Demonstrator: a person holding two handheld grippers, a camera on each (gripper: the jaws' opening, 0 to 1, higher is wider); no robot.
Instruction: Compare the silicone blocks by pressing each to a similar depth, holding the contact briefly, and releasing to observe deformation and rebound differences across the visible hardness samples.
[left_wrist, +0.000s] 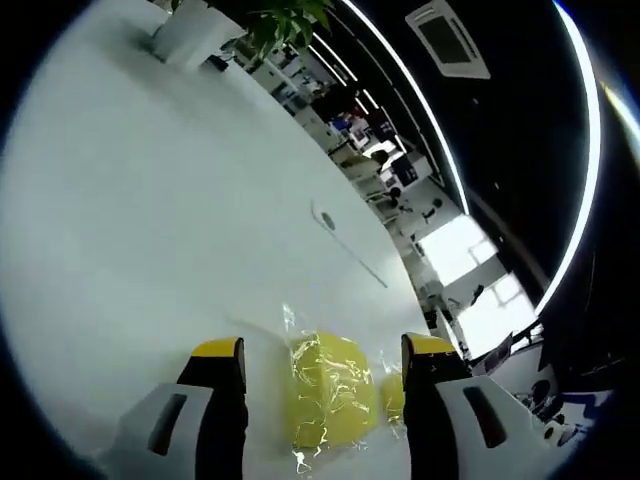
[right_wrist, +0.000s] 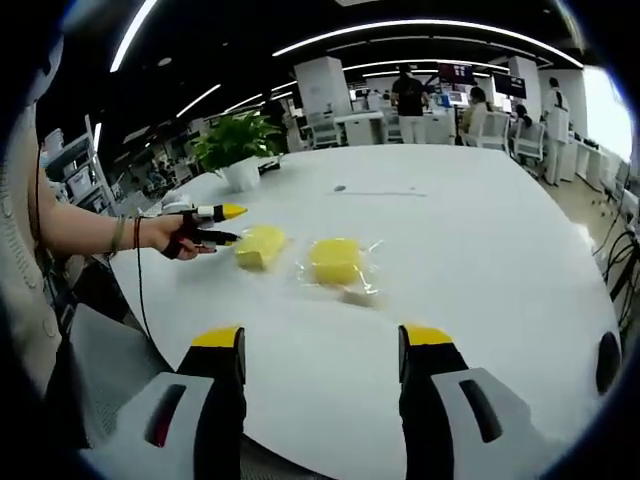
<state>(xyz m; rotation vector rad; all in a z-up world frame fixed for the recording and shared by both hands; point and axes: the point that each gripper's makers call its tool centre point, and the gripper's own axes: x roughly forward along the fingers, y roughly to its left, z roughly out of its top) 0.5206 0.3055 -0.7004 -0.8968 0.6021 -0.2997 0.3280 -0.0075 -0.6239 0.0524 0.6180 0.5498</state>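
1. In the left gripper view, the left gripper (left_wrist: 322, 362) rises from the bottom edge with its yellow-tipped jaws spread apart and holding nothing.
2. Between those jaws, low in the frame, a yellow silicone block (left_wrist: 330, 390) in clear wrap lies on the white desk (left_wrist: 150, 230); a second yellow block (left_wrist: 392, 395) peeks out just beside the right-hand jaw.
3. In the right gripper view, the right gripper (right_wrist: 320, 352) stands at the bottom centre, jaws wide apart and empty, above the near edge of the desk (right_wrist: 470, 250).
4. Past it, near the frame's middle, the wrapped block (right_wrist: 336, 260) lies flat, with a smaller pale piece (right_wrist: 357, 296) just beside it on its near side.
5. Left of that lies the other yellow block (right_wrist: 260, 245); the left gripper (right_wrist: 228, 224), held in a person's hand (right_wrist: 168, 233), reaches in from the left edge with its tips just beside this block. Whether they touch it cannot be told.
6. Further back at upper left stands a potted plant (right_wrist: 236, 150) on the desk; it also shows at the top of the left gripper view (left_wrist: 285, 20).
7. Farthest off, at the top of the right gripper view, people (right_wrist: 407, 95) stand among office desks.
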